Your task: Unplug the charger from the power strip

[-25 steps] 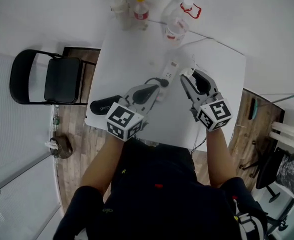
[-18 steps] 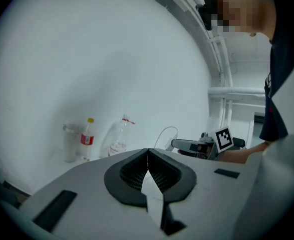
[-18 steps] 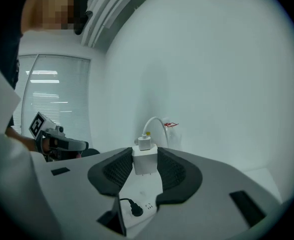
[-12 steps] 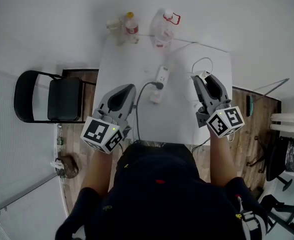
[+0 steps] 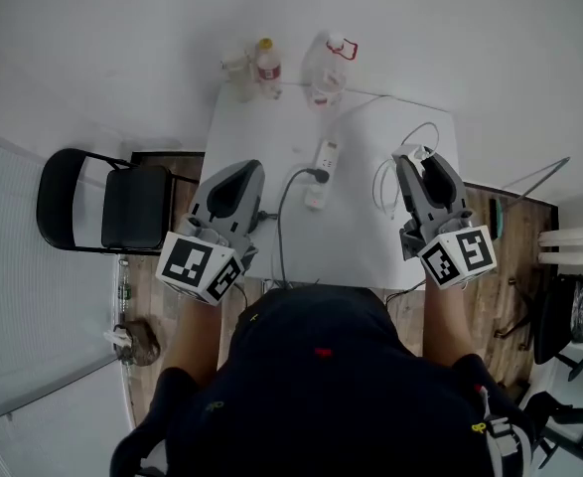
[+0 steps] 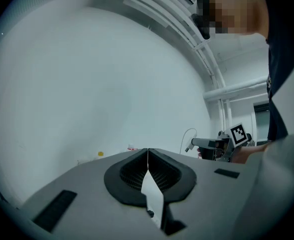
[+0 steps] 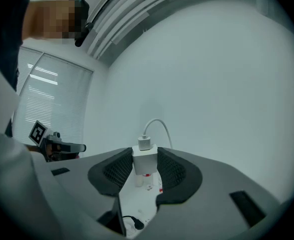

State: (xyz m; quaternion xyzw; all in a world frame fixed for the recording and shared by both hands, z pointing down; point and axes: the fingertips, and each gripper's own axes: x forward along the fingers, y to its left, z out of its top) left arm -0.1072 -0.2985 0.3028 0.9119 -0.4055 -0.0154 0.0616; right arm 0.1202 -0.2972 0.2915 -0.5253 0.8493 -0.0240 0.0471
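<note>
While our right gripper (image 5: 417,159) clamps the charger (image 7: 144,160) at frame right, the power strip (image 5: 325,153) lies at centre, well apart, between it and our closed, empty left gripper (image 5: 249,172)

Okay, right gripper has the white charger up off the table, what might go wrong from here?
The charger sits only at the tips of the right gripper, so it may slip out. Its white cable hangs looped over the table; lifting further might tug it taut or drag it across the power strip.
</note>
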